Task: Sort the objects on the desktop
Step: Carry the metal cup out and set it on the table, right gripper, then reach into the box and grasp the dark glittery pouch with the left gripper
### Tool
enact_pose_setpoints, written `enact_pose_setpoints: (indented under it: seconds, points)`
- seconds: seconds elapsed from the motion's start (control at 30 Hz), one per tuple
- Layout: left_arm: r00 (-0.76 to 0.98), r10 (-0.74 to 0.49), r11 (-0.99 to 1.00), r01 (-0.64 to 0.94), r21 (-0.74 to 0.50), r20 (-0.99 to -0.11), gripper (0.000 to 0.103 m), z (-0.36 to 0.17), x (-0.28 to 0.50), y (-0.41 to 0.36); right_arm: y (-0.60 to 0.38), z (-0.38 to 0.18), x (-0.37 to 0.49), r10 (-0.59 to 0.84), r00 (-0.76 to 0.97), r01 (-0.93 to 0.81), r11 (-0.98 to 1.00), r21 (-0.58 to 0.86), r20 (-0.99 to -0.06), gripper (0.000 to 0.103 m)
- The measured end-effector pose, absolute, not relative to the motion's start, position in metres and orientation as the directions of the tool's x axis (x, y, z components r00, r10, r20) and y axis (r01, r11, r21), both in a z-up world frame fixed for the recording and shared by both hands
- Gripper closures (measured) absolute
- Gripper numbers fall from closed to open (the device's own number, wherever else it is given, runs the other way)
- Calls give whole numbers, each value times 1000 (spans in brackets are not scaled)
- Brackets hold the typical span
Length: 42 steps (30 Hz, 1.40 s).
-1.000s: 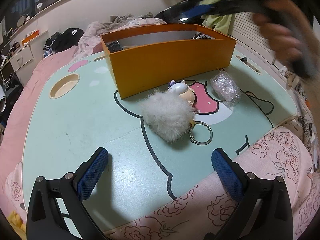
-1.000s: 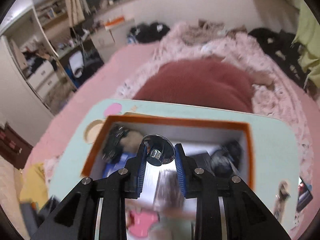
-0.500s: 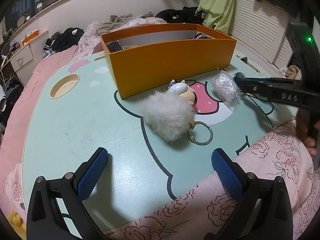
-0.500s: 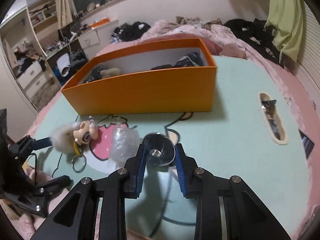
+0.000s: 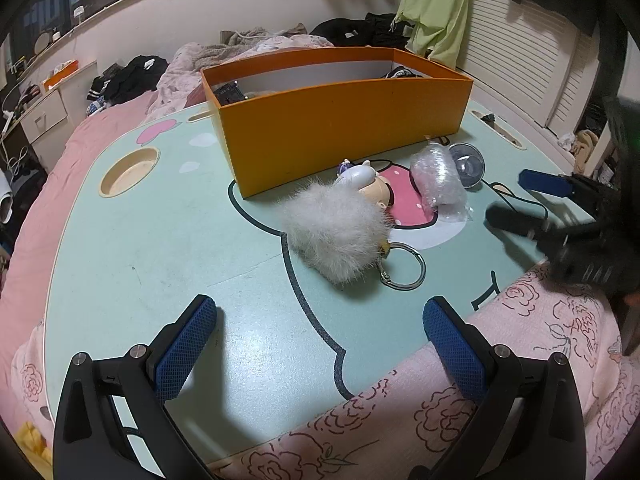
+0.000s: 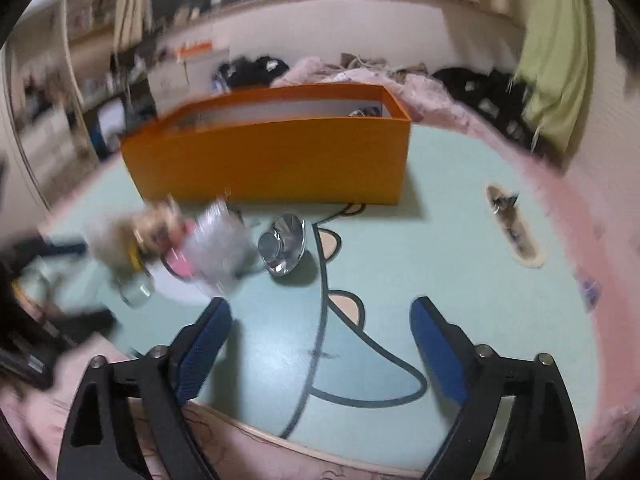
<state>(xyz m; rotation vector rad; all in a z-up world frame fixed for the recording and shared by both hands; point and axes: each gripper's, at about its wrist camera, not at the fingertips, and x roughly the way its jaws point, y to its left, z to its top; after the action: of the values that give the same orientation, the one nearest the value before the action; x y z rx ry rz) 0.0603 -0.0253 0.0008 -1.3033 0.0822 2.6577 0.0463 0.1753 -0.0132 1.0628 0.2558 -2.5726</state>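
Note:
An orange box (image 5: pixel 340 128) stands on the mint lap table (image 5: pixel 160 240); it also shows in the right wrist view (image 6: pixel 272 160). In front of it lie a fluffy white doll keychain (image 5: pixel 340 228), a bubble-wrap packet (image 5: pixel 438 180) and a shiny metal funnel-like cup (image 5: pixel 466 160), also in the right wrist view (image 6: pixel 282 246). My left gripper (image 5: pixel 316 340) is open and empty at the near edge. My right gripper (image 6: pixel 320 344) is open and empty, a little short of the metal cup; it shows blurred in the left wrist view (image 5: pixel 532 204).
The box holds dark items (image 5: pixel 228 94). The table has a round cup recess (image 5: pixel 130 166) at left and a slot (image 6: pixel 512 228) at right. A pink rose-print blanket (image 5: pixel 520 360) lies along the near edge. Clothes are piled on the bed behind.
The right gripper came down from above the box to the table, opened, let go of the metal cup next to the bubble-wrap packet and drew back. The left gripper has not moved.

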Motion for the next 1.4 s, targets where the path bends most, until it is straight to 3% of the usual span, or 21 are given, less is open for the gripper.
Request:
enact_pose_setpoints:
  seconds: [0.13, 0.63, 0.83, 0.93, 1.07, 1.1, 1.27, 1.4]
  points:
    - [-598, 137, -982, -184, -31, -789, 0, 0, 61, -25, 179, -20, 42, -256, -646, 383, -924, -16, -719, 0]
    - [-601, 122, -986, -162, -29, -790, 0, 0, 61, -22, 179, -20, 44, -251, -652, 371, -929, -12, -716, 0]
    - [-609, 180, -983, -140, -118, -773, 1, 7, 63, -36, 178, -20, 44, -251, -652, 370, -929, -12, -715, 0]
    - [-652, 174, -985, -98, -145, -738, 14, 30, 63, -40, 178, -20, 44, -250, -652, 370, -929, -12, -716, 0]
    - [-727, 218, -974, -114, -198, -651, 16, 81, 47, -31, 178, -20, 45, -250, -652, 369, -929, -12, -716, 0]
    - [-726, 223, -973, -122, -198, -651, 22, 91, 37, -26, 178, -20, 45, -251, -652, 369, -929, -11, -715, 0]
    - [-579, 335, -941, -160, -299, -744, 43, 106, -55, 2, 173, -17, 48, -253, -654, 371, -929, -10, -713, 0]
    - [-429, 324, -942, -59, -331, -843, 51, 75, -124, 15, 172, -17, 49, -254, -654, 371, -929, -9, -712, 0]
